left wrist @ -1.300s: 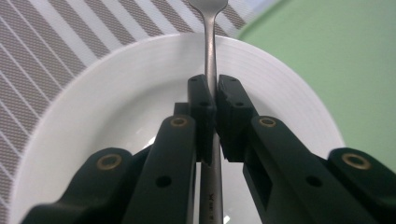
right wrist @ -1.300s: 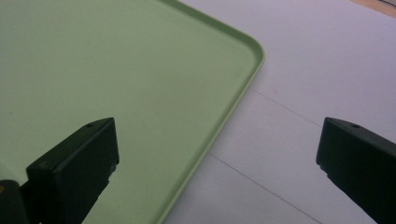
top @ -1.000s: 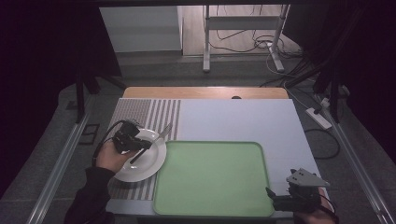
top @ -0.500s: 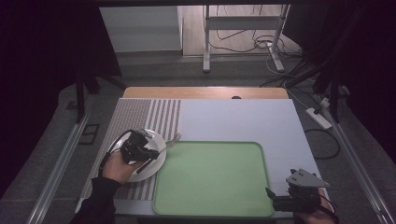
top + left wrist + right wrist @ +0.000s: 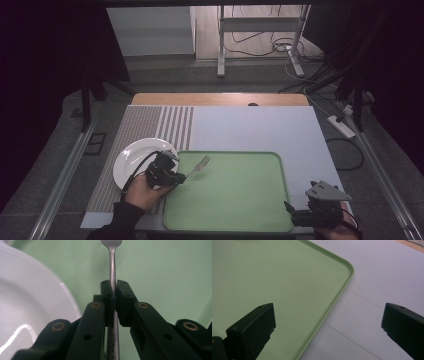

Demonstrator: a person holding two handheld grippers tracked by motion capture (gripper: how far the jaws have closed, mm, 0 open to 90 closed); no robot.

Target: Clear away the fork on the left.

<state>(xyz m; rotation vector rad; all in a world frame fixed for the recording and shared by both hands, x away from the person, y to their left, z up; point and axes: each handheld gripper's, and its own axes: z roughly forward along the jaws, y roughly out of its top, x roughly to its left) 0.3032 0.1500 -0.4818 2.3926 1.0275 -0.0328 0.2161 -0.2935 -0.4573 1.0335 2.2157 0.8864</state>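
Carried off the white plate (image 5: 134,159) since the earlier frames, the fork (image 5: 200,163) now hangs over the left part of the green tray (image 5: 260,220), its handle clamped between the jaws of the left gripper (image 5: 181,176). The pick-up looks done; what seems left is to lower the fork onto the tray and let go. Near the tray's right front corner, the right gripper (image 5: 292,212) waits with jaws wide apart and empty.

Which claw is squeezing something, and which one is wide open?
The left claw is shut on the fork over the green tray. The right claw gapes open, holding nothing.
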